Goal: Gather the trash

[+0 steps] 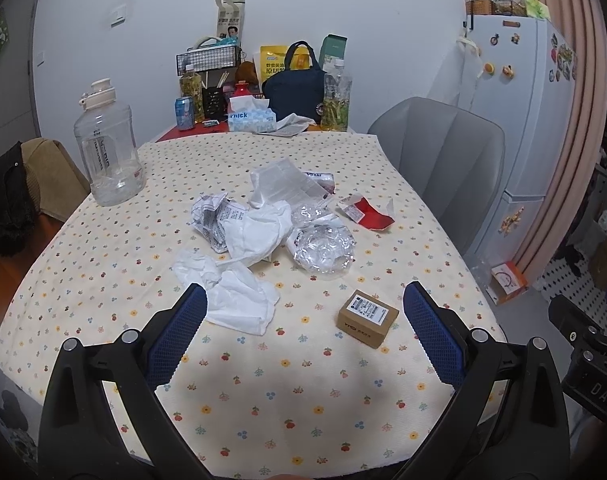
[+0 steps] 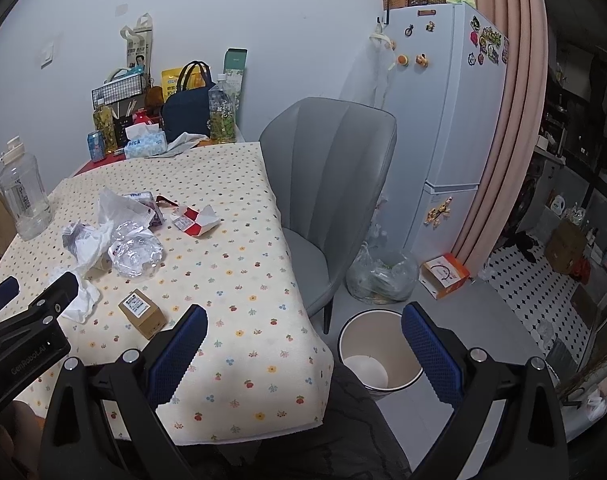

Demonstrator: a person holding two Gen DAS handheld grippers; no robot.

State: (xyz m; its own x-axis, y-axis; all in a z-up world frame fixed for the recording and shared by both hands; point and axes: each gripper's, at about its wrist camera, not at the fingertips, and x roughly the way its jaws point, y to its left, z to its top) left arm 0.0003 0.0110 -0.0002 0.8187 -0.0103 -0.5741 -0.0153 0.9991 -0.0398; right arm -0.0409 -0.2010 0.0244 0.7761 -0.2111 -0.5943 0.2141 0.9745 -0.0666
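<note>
Crumpled tissues [image 1: 239,296], a printed receipt [image 1: 213,216], clear plastic [image 1: 323,248], a torn red packet [image 1: 369,214] and a small brown box [image 1: 367,316] lay scattered mid-table on a floral cloth [image 1: 103,248]. Both the left gripper [image 1: 305,320] and the right gripper [image 2: 303,340] hung spread wide, empty, the right above a white bin [image 2: 379,356] beside the grey chair [image 2: 327,184]. A tissue box [image 1: 251,118] behind read "Thick".

Cream flower-dotted tablecloth [image 1: 103,264]; white tissue [image 1: 239,300], brown box [image 1: 367,316] (grey chair [image 2: 327,168])
</note>
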